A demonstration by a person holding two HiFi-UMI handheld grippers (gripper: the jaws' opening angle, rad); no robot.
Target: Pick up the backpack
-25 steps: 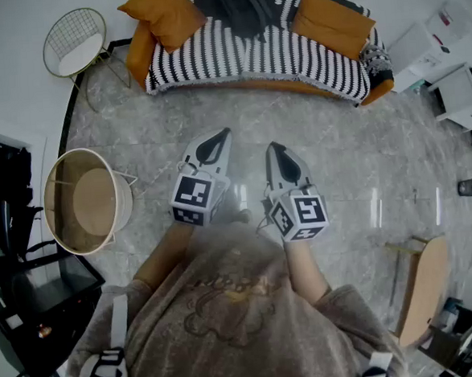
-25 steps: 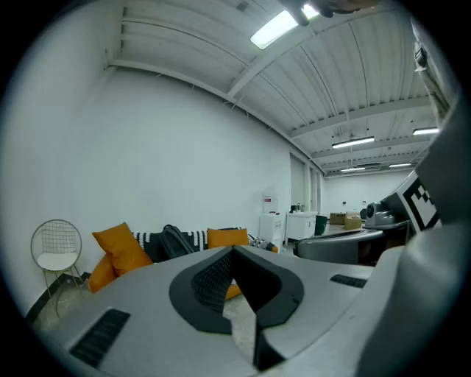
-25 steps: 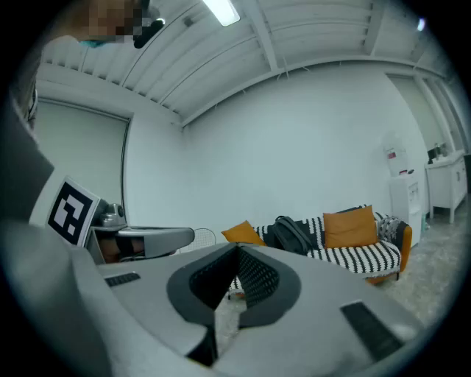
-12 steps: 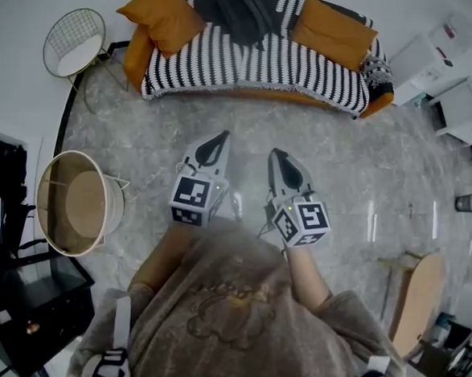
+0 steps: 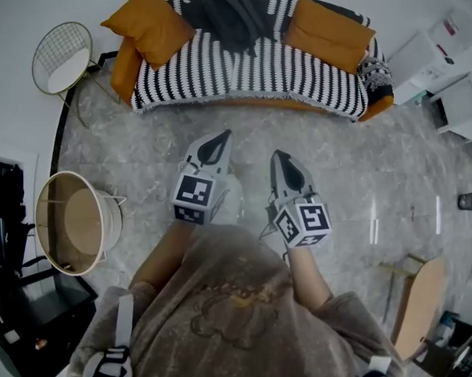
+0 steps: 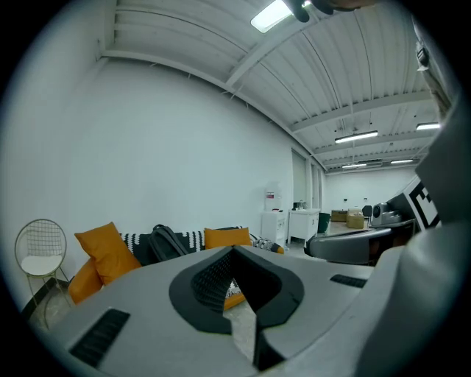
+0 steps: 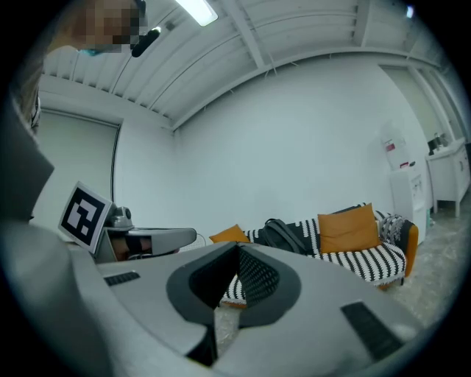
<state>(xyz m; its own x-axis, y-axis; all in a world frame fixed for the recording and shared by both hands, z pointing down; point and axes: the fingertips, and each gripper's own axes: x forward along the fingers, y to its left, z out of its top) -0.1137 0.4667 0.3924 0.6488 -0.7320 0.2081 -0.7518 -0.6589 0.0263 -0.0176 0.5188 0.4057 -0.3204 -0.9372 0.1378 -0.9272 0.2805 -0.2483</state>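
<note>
Backpack: a dark backpack [image 5: 228, 11] lies on the seat of the sofa [image 5: 252, 70], leaning against the sofa's back. It sits between two orange cushions, and neither of my tools touches it.
Sofa: it has a black-and-white striped cover with orange showing at both ends. It stands along the far wall, well apart from my grippers.
Cushions: the left cushion [image 5: 146, 27] is tilted on a corner at the sofa's left end. The right cushion [image 5: 327, 30] leans just to the right of the backpack.
Left gripper: my left gripper [image 5: 223, 136] has its jaws pressed together with nothing between them. It is held over the floor with its tip pointing toward the sofa.
Right gripper: my right gripper [image 5: 275, 153] also has its jaws together and is empty. It is beside the left one and points the same way.
View along the jaws: in each gripper view the backpack shows beyond the closed tips, far off on the sofa.
Floor: the grey marbled floor [image 5: 379, 165] lies between me and the sofa.
Chair: a wire chair [image 5: 61, 55] with a white seat pad stands near the sofa's left end.
Basket: a round pale basket [image 5: 41, 229] with a tan inside sits on the floor to my left.
Cabinets: white cabinets [image 5: 432, 49] stand past the sofa's right end.
</note>
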